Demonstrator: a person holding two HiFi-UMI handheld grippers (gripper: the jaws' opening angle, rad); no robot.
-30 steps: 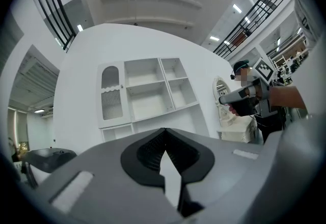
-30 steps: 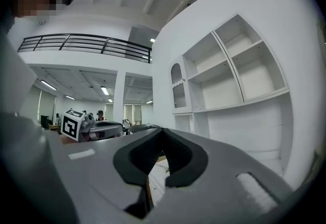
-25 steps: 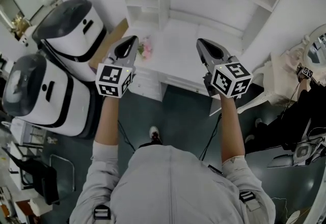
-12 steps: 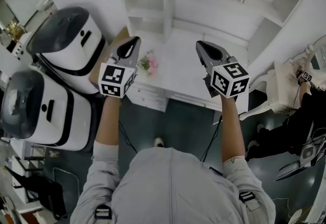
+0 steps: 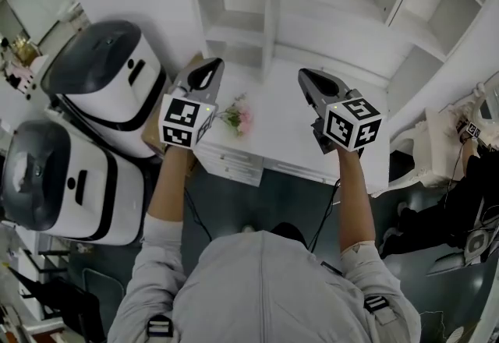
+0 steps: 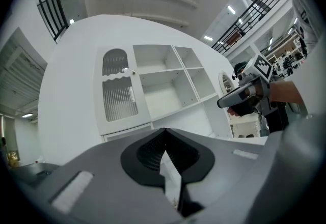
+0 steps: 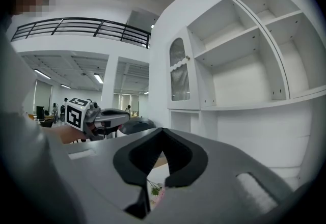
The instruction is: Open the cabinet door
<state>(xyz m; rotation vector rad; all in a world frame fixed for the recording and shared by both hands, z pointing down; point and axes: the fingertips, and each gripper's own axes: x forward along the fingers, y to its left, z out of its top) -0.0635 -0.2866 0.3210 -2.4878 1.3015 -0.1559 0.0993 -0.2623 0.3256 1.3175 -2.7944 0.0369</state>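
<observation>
Head view: both arms are out, with the left gripper [image 5: 210, 68] and right gripper [image 5: 308, 78] each pressed together and nothing pinched. The right one is over the white table [image 5: 296, 139], the left at its left edge. Pink flowers [image 5: 238, 117] sit on the table between them; their base is too small to make out. Behind is the shelf unit [image 5: 327, 14]. The cabinet door [image 6: 118, 85], an arched ribbed panel in the upper-left compartment, sits flush, well apart from both grippers. The head view crops its top. Two white-and-dark rounded machines [image 5: 101, 76] stand at left, type unclear.
</observation>
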